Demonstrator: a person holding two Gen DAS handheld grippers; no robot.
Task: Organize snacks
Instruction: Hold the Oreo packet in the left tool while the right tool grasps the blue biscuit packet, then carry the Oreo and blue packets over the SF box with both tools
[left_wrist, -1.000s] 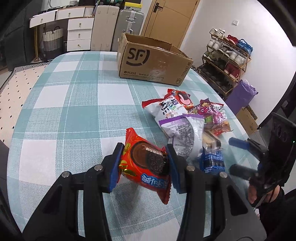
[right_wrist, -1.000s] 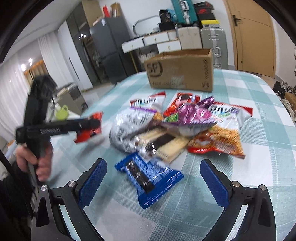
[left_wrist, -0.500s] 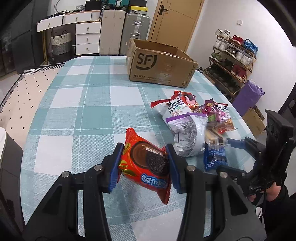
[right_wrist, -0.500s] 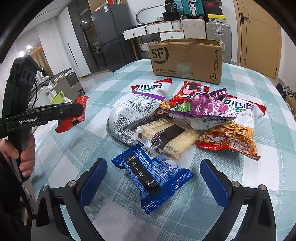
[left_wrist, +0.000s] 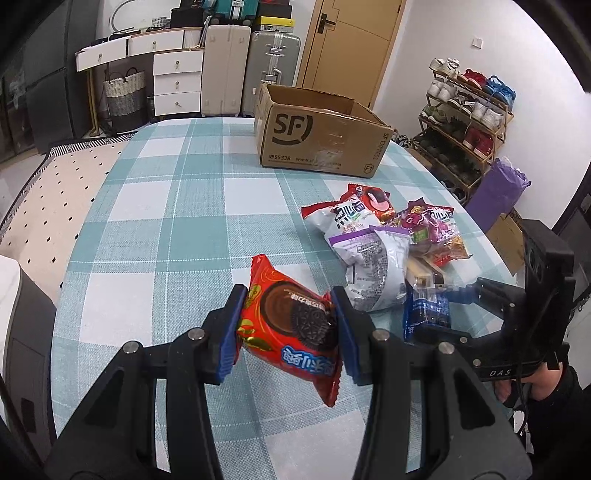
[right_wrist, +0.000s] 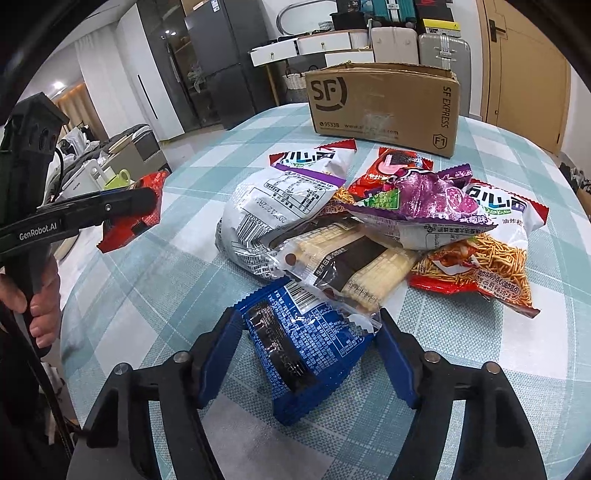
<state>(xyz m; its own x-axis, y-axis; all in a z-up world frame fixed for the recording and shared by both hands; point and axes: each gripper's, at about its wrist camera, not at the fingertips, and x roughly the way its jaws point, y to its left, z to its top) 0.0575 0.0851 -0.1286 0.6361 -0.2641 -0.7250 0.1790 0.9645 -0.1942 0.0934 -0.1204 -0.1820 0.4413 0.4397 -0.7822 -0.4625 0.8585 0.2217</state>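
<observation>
— What's the left gripper (left_wrist: 288, 328) got?

— A red cookie packet (left_wrist: 291, 332), pinched between its two blue pads and lifted clear of the checked tablecloth (left_wrist: 155, 229). The packet hangs tilted, one corner pointing down. From the other side you can see the same red packet (right_wrist: 129, 218) poking out past the black arm, with a hand (right_wrist: 40, 302) wrapped round the grip below it.

— And the right gripper (right_wrist: 310, 354)?

— Its jaws are closing around a blue packet (right_wrist: 306, 347) that lies on the cloth at the near edge of the snack heap. The left pad sits right against the packet's edge; the right pad is beside the crinkled end, though I can't tell whether it's actually pressing.

— Where's the rest of the snacks?

— Piled just beyond the blue one. A clear pack of pale wafer sticks (right_wrist: 347, 266) overlaps its far end, a white bag (right_wrist: 280, 210) with a barcode lies to the left of that, a purple bag (right_wrist: 421, 195) on top in the middle, and a noodle snack bag (right_wrist: 484, 258) on the right. A red packet (right_wrist: 391, 166) peeks out behind.

— And the box?

— The cardboard box (right_wrist: 384, 103), open at the top, stands on the far side of the table, well apart from the heap.
</observation>
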